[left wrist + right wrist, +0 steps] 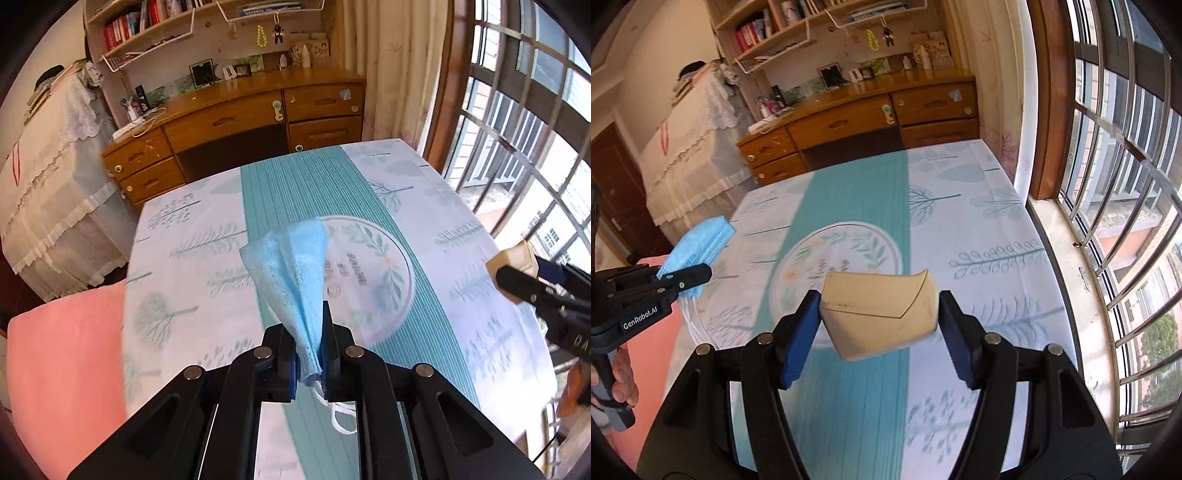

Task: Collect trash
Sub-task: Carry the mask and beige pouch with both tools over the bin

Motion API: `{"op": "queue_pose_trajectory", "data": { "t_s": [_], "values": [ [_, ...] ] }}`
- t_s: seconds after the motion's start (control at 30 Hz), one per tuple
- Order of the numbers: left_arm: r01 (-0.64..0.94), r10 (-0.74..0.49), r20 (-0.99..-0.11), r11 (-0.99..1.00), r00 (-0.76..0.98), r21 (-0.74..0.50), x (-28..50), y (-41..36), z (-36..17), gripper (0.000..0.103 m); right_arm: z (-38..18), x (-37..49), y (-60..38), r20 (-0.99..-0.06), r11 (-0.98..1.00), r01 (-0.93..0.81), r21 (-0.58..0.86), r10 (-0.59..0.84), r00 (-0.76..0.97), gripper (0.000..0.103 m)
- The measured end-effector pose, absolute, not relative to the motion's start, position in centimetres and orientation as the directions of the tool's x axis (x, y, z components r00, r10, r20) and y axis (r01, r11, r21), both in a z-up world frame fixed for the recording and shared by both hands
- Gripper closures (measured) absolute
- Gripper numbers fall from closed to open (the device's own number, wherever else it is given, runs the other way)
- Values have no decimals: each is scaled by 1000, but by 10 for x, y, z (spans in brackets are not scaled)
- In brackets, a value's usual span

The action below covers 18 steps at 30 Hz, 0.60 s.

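Surface: table point(192, 236) under a white cloth printed with trees, a teal striped band down its middle, a round leaf emblem point(369, 273) on the band. Nothing rests on the cloth in either view.

Room: wooden desk point(236, 122) with drawers just past the table's far edge; bookshelf point(147, 26) above it. A lace-draped piece of furniture point(55, 166) stands off the far left corner. Barred window point(517, 129) runs along the right edge, curtain point(391, 55) at the far right corner. A pink seat point(62, 362) sits against the near left edge.

Left gripper point(309, 350): jaws clamped tight on a blue face mask point(291, 266), bunched at the pinch, held in the air above the band near the emblem. Its long axis runs from the jaws up and away toward the far edge, fanning wider at the free end. A white ear loop point(341, 417) hangs below the jaws. A hand point(622, 373) grips the handle.

Right gripper point(875, 328): blue pads pressed on both ends of a beige paper carton point(882, 314), crushed, held clear of the cloth over the band's near part. Its long axis lies crosswise, jaw to jaw.
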<state>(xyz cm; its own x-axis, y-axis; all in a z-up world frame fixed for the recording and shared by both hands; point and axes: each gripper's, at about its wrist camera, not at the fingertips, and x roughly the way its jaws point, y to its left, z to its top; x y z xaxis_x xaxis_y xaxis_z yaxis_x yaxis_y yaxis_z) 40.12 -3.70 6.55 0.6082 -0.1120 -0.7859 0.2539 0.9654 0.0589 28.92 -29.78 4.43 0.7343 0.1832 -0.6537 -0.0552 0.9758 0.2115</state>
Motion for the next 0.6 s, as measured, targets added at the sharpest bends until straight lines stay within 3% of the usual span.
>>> {"op": "queue_pose_trajectory", "data": {
  "t_s": [0.33,0.6],
  "values": [
    [278,-179,-737,961,652,12,192,19,124,94,117,104,-259,-573,954,-186,236,291,766,42],
    [365,-286,-740,929,609,-60,58,23,80,94,69,-9,-223,-628,933,-262,246,359,691,42]
  ]
}}
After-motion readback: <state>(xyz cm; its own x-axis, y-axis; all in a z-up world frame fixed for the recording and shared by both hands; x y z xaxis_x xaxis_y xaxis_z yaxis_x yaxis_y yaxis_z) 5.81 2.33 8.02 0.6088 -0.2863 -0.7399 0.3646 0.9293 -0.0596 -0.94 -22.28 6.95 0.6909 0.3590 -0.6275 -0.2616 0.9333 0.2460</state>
